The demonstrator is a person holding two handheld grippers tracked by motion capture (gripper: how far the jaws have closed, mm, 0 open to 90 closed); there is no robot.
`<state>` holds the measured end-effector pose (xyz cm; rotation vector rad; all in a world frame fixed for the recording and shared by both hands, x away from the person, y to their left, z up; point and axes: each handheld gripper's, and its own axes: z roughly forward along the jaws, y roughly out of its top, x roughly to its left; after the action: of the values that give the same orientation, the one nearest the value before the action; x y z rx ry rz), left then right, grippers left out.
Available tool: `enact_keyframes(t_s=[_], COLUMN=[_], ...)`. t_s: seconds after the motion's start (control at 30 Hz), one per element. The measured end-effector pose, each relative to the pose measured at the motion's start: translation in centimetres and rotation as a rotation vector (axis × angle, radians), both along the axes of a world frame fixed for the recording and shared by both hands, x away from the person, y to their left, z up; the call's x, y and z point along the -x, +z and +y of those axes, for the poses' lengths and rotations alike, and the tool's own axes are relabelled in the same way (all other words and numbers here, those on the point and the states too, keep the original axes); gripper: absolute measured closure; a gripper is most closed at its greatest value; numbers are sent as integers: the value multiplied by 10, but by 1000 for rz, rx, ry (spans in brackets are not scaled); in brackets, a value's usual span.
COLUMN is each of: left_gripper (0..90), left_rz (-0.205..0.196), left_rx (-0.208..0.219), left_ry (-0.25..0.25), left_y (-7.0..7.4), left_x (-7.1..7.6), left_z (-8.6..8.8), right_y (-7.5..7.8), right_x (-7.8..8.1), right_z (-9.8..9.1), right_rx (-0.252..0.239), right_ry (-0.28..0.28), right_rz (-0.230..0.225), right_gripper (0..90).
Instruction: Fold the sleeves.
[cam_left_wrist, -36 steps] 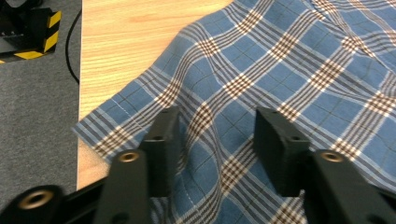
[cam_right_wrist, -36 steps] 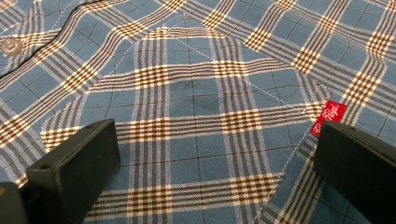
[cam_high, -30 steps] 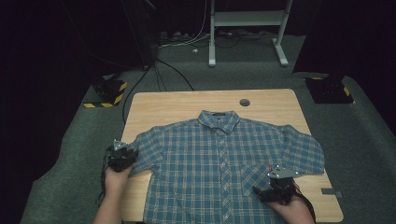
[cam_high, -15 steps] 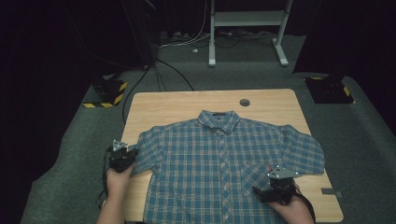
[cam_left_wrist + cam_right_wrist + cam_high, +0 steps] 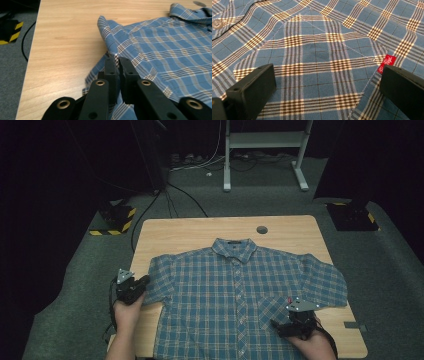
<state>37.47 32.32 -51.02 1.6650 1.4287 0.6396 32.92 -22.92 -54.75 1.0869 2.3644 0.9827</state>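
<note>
Between the left gripper's [image 5: 117, 62] closed jaws sat the sleeve of the blue plaid cotton shirt [image 5: 240, 295], spread on the table [image 5: 200, 230]; right gripper [image 5: 324, 87] hovered wide open over its pocket. Folding the sleeve inward seemed next.

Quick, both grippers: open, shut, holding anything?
Left gripper: shut on the shirt's sleeve.
Right gripper: open over the chest pocket, holding nothing.

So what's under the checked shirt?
The wooden table lies under the blue plaid shirt. Its bare top shows around the shirt; the part beneath the cloth is hidden.
</note>
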Motion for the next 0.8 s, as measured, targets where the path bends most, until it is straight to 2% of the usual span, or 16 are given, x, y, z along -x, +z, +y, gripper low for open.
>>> enact_keyframes(t_s=[0.3,0.8], left_gripper=[836,855], left_rz=[-40,-91], left_rx=[20,37], left_ry=[-8,-57], left_y=[9,20], left_x=[4,7], left_z=[-12,-36], right_y=[0,0], right_x=[0,-1], right_z=[0,-1], right_rx=[0,-3], right_ry=[0,-1], right_rz=[2,7], right_gripper=[0,0])
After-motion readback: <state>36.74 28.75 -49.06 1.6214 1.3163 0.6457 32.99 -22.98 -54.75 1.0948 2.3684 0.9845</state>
